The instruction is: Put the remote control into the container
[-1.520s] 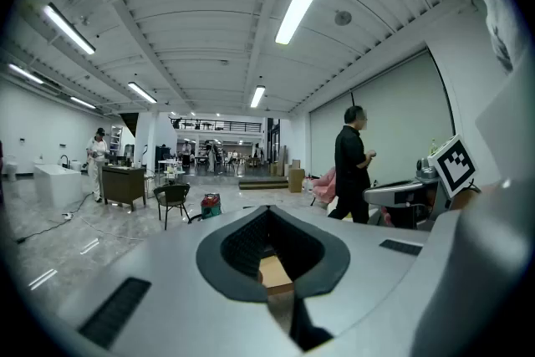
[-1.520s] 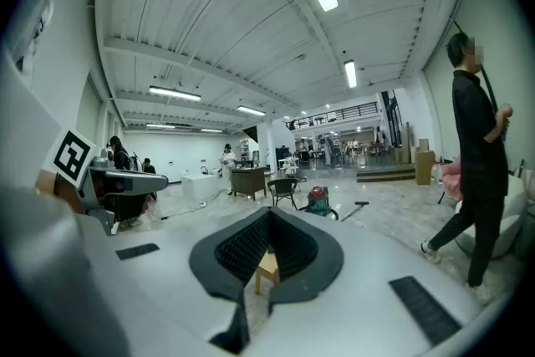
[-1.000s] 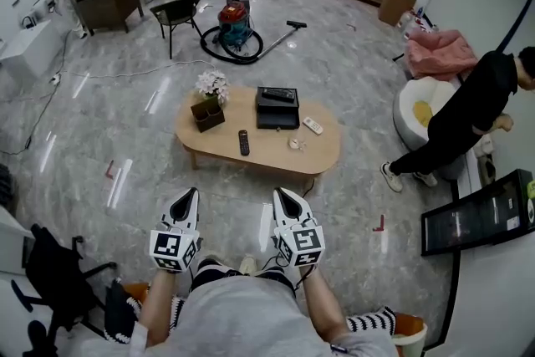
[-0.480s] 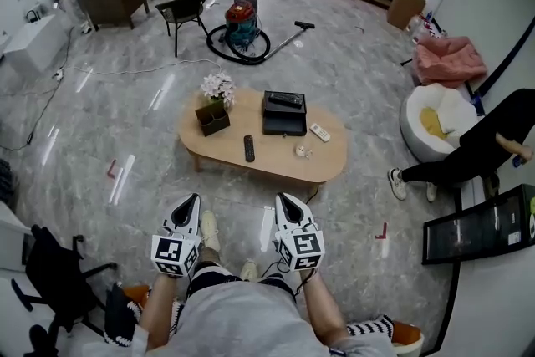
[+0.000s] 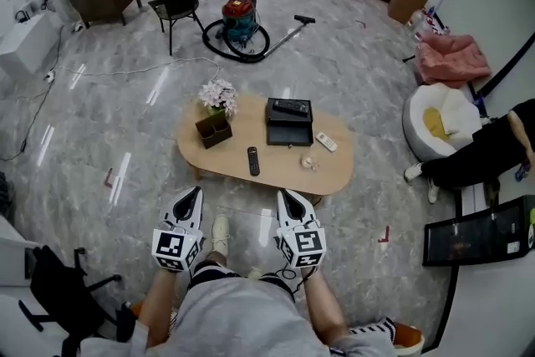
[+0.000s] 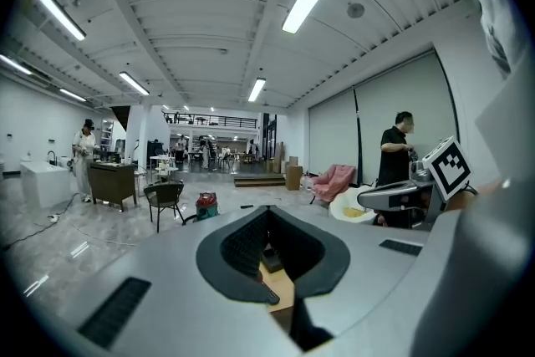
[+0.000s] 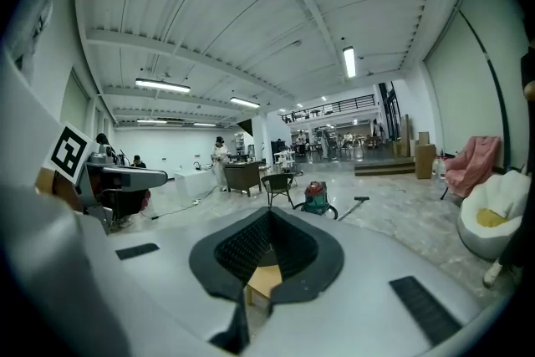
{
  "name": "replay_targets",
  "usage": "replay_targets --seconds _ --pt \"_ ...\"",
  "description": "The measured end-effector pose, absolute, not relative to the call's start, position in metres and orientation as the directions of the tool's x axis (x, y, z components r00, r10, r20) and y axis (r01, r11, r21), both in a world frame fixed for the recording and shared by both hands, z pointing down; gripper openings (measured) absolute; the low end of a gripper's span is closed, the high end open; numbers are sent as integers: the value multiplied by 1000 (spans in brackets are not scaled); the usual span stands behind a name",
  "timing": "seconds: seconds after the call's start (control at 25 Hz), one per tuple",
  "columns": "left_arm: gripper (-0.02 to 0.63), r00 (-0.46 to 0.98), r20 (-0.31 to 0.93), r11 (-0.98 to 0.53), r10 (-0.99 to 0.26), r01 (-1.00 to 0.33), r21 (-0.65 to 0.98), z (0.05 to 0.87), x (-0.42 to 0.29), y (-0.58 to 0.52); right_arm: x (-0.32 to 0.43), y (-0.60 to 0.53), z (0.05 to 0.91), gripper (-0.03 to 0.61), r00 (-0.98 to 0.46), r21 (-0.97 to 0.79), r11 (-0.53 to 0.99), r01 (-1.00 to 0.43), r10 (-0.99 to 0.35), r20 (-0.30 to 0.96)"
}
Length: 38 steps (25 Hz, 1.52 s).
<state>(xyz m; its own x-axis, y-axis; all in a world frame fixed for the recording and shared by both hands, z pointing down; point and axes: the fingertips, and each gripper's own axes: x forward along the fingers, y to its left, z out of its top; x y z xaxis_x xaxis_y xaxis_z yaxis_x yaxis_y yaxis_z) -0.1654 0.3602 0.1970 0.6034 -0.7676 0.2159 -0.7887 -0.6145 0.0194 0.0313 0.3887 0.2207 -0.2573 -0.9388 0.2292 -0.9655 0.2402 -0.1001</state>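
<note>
A black remote control point(image 5: 252, 160) lies on the oval wooden coffee table point(image 5: 276, 171), near its front edge. A white remote point(image 5: 326, 142) lies further right. The black box container point(image 5: 289, 122) stands at the table's back, with another dark remote-like thing on it. My left gripper point(image 5: 193, 194) and right gripper point(image 5: 285, 196) are held side by side in front of me, short of the table, both shut with nothing in them. Through the jaws of the left gripper point(image 6: 267, 210) and the right gripper point(image 7: 269, 211), the table top shows.
A flower pot point(image 5: 215, 118) stands on the table's left end. A red vacuum cleaner point(image 5: 237, 21) and a chair point(image 5: 177, 7) are beyond the table. A person in black point(image 5: 481, 151) leans by a white beanbag point(image 5: 435, 119) at right. A black office chair point(image 5: 54, 288) is at lower left.
The table has come nearer in the head view as both grippers moved forward together towards it. The person at right has shifted lower and further right.
</note>
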Motion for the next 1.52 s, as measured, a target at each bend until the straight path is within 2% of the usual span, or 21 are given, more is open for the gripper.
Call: replay_targets --seconds 0.96,1.2,1.52 --pt "8 689 251 -699 -680 -713 65 231 -223 160 -3 217 238 9 -87 -45 77 -996 -940 329" --pt "8 674 307 -689 -672 -721 75 260 -228 141 3 197 261 9 -81 -35 73 -997 -924 373" --pt "8 648 380 -671 -661 -736 89 306 -219 129 9 174 324 9 -139 -55 128 -990 -871 470"
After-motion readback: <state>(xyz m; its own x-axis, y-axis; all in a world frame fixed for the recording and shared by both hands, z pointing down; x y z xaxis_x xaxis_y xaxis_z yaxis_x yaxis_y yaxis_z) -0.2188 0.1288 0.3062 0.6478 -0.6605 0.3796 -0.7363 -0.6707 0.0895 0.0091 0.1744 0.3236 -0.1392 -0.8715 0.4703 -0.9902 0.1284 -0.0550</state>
